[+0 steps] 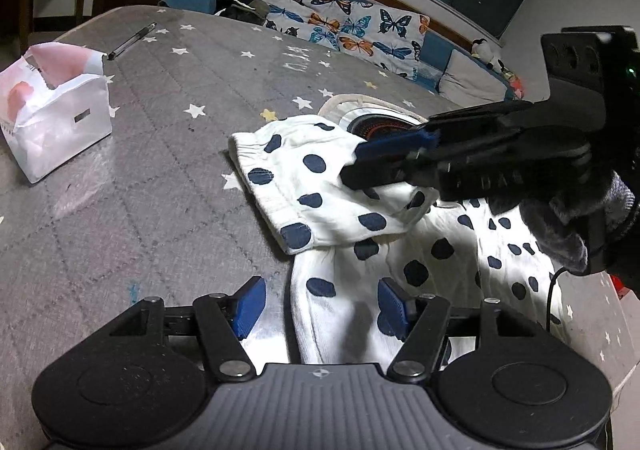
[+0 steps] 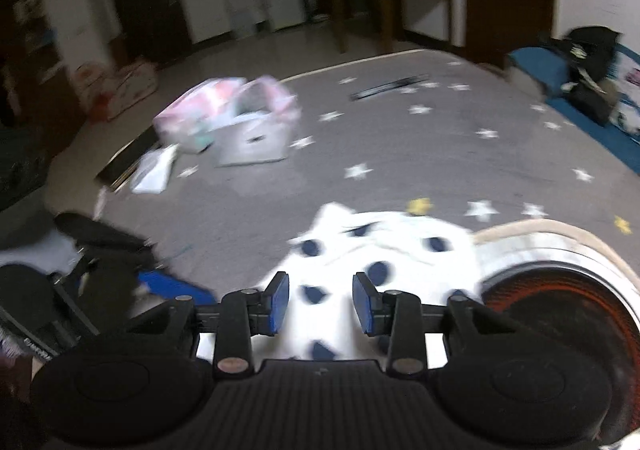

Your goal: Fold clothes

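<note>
On the grey quilted star-printed surface (image 1: 168,137) lies a white fabric garment with dark blue polka dots (image 1: 320,185), crumpled, its elastic-hemmed end folded over the rest of the cloth. Just beyond the garment, and partly under it, sits a round cream-rimmed item with a dark, red-ringed centre (image 2: 560,290); its identity cannot be determined. Left tongs (image 1: 320,306), black with blue pads, stand open at the near edge of the garment, the right-hand pad over the cloth and the other over bare surface. Right tongs (image 2: 320,300) are likewise open, pads apart above the dotted cloth; the right wrist view is blurred, so contact with the cloth cannot be confirmed. Seen from the left wrist camera, the right tongs reach across the garment's folded end. Well apart from the garment, a white and pink paper bag (image 1: 56,117) stands open, with a dark pen (image 1: 132,39) beyond it.
</note>
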